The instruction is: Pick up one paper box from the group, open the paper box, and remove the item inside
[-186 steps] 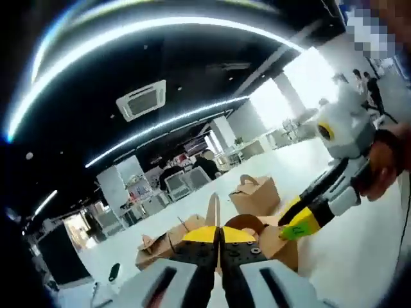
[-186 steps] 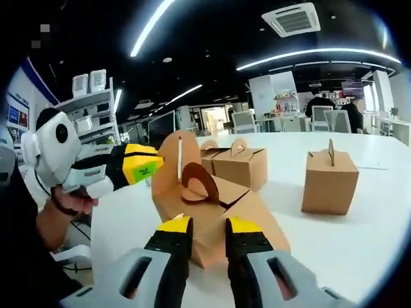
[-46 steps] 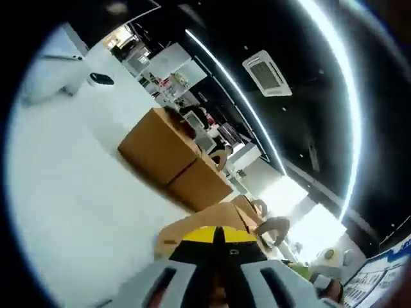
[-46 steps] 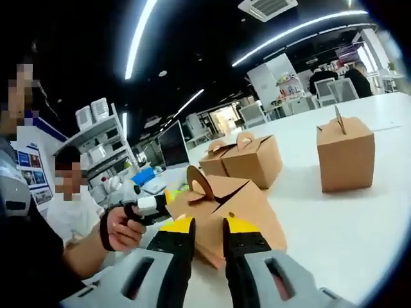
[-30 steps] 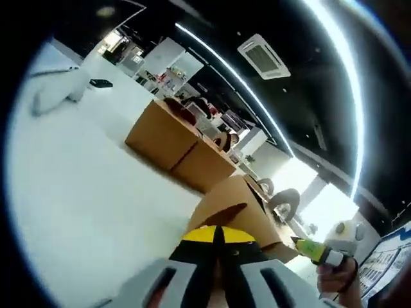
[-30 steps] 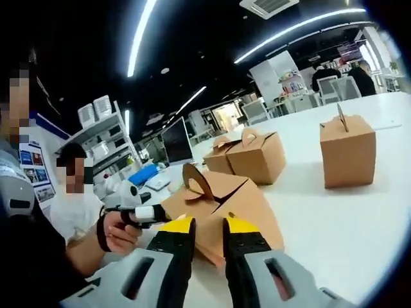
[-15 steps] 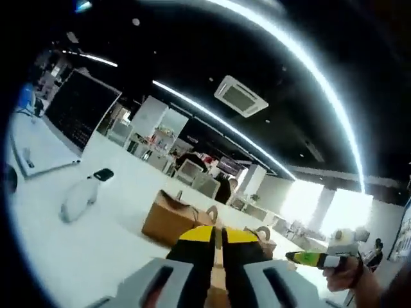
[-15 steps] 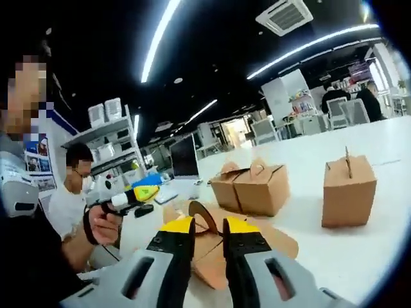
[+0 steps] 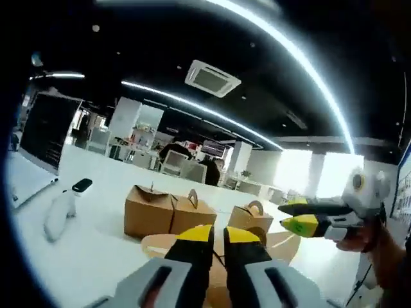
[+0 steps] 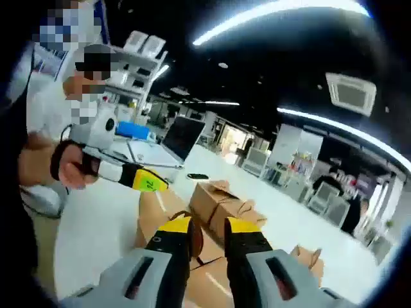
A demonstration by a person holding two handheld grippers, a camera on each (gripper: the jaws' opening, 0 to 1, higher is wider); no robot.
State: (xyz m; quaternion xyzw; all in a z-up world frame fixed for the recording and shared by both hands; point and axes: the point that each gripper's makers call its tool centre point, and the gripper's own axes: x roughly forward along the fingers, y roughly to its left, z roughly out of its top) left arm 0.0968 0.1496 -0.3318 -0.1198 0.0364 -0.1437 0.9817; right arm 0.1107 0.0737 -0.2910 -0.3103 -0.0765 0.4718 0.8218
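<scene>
The opened brown paper box [image 9: 282, 248] lies on the white table [image 9: 83, 256], right at my left gripper [image 9: 218, 236]. The left jaws are nearly together on one of its flaps. My right gripper [image 9: 284, 215] comes in from the right, jaws apart, just above the box. In the right gripper view the right gripper [image 10: 209, 226] stands open with the box's looped handle [image 10: 192, 239] between its jaws. There the left gripper [image 10: 151, 185] meets the raised flap [image 10: 149, 208]. Closed boxes [image 9: 149, 215] [image 9: 192, 219] [image 9: 249, 218] stand behind.
A pair of closed boxes [image 10: 215, 196] and one more [image 10: 308, 256] stand on the table. A laptop [image 10: 176, 138], a white object [image 9: 58, 215] and a small black item [image 9: 81, 185] lie toward the left. A person's hand [image 10: 45, 163] holds the left gripper.
Both cameras have swung. The right gripper has come closer to the box, so the handle now sits between its jaws. The left jaws stay on the cardboard.
</scene>
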